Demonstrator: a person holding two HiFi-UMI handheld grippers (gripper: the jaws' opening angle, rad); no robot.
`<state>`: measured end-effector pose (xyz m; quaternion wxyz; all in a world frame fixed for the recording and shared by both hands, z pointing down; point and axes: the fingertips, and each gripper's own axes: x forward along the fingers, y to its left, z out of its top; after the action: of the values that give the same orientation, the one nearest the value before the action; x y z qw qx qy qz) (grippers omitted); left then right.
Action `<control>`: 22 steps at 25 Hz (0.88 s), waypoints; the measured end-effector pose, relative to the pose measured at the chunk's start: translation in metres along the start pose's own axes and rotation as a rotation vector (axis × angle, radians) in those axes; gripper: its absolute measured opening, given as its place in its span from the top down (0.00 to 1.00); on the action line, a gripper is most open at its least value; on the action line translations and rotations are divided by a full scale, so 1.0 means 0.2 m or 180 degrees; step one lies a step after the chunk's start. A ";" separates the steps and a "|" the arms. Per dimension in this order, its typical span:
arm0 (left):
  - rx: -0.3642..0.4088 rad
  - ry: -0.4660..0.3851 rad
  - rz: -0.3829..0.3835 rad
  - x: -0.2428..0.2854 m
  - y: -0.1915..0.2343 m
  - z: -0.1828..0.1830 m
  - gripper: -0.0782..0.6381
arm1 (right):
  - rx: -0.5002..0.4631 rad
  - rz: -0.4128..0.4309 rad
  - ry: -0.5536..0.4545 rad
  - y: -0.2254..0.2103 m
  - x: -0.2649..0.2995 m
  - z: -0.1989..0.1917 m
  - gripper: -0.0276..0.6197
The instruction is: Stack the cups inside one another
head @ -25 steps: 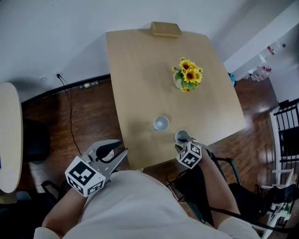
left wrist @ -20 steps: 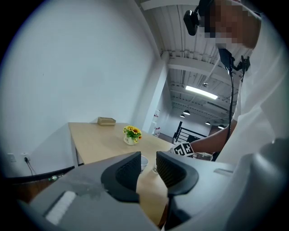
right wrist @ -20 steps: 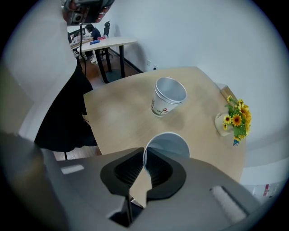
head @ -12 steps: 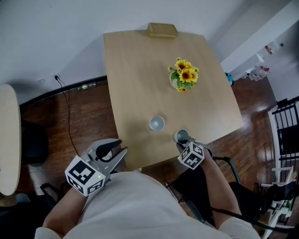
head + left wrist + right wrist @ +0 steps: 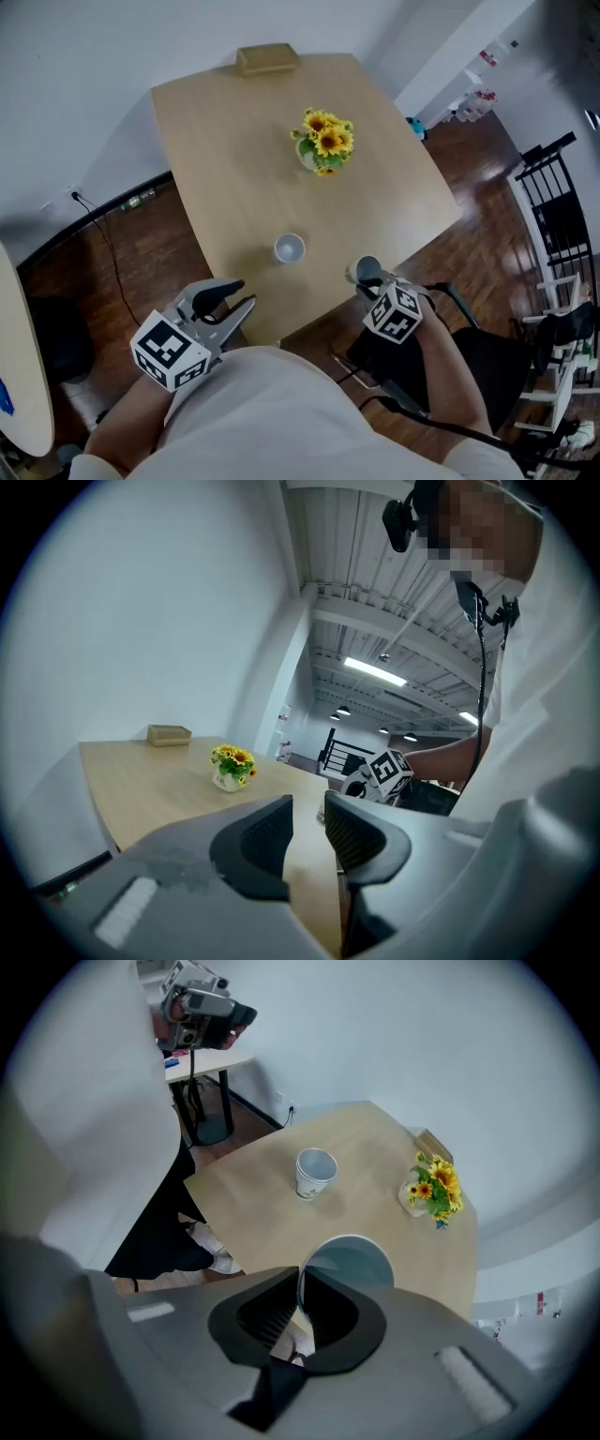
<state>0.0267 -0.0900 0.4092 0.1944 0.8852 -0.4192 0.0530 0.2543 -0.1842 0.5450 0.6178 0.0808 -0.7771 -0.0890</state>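
Pinches a pale cup [image 5: 352,1260] by the rim in the right gripper [image 5: 301,1283], jaws closed tight on the thin wall, mouth up. Holds it over the near edge of the light wooden table [image 5: 216,159], close to the right-hand corner, gripper pointing steeply down. Carries the left gripper [image 5: 307,822] empty, jaws a narrow gap apart with nothing between them, just off the table's near edge and aimed roughly level across the top toward the right gripper. On the table, a second cup [image 5: 290,248], white, upright and mouth up, near the front edge, apart from the held one and to its left in the head view. Farther back, toward the middle of the top, a small vase of sunflowers [image 5: 323,142]. At the far edge, beside the white wall, a low tan box [image 5: 267,58]. Below and around, dark wood floor [image 5: 141,244].
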 end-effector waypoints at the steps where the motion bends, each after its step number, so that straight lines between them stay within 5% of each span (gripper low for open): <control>1: 0.0012 0.0006 -0.0050 0.00 0.00 0.01 0.73 | 0.0035 -0.0001 0.0005 0.01 -0.02 0.01 0.92; 10: 0.0037 0.0026 -0.0255 -0.06 0.11 0.03 0.73 | 0.0054 -0.0007 -0.0087 0.00 -0.10 0.27 0.92; 22: -0.0161 -0.0062 -0.0003 -0.32 0.32 -0.03 0.73 | -0.0307 0.0132 -0.0259 -0.07 0.02 0.76 0.92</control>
<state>-0.0635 -0.0778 0.4170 0.2126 0.8807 -0.4219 0.0337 0.1049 -0.1931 0.5119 0.5905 0.0312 -0.7979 -0.1167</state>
